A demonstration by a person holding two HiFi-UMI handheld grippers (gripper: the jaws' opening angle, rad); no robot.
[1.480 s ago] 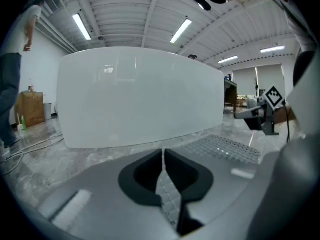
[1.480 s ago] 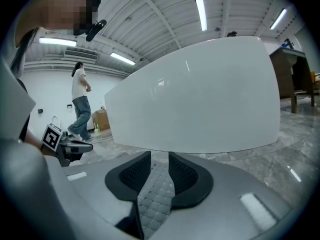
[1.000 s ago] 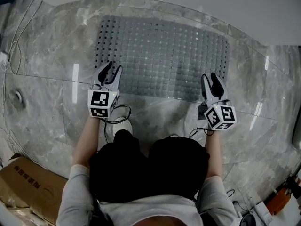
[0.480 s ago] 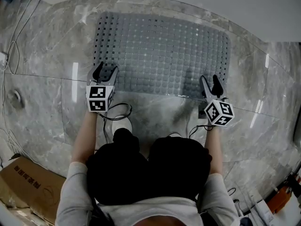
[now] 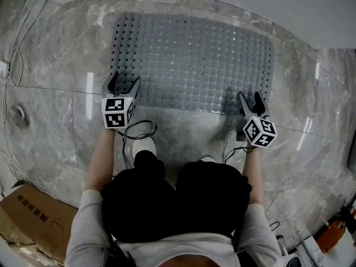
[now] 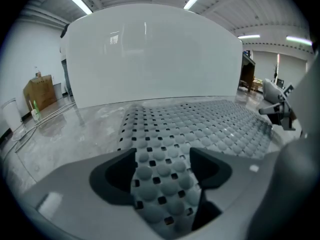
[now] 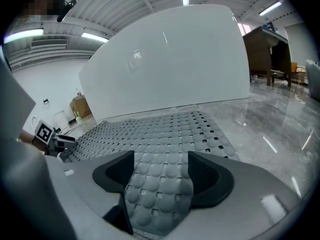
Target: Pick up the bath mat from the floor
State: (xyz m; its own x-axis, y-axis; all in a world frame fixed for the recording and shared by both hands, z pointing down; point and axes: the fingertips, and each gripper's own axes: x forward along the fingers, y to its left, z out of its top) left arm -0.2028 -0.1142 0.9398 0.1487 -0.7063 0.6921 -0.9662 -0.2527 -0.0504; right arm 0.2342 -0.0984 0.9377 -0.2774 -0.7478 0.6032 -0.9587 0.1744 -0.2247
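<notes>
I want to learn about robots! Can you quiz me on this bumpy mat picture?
1. True or false: the bath mat is rolled up.
2. How many grippers reach the mat's near edge?
3. Are the left gripper's fingers (a) spread apart or (b) pinched shut?
Key: 1 false, it lies spread out. 2 two, left and right gripper. 3 (a); both pairs have just been opening, mat between them, unsqueezed.

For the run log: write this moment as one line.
bath mat: flat on floor | left claw: just opening, mat between, ungripped | right claw: same

Grey perforated bath mat (image 5: 192,63), flat
</notes>
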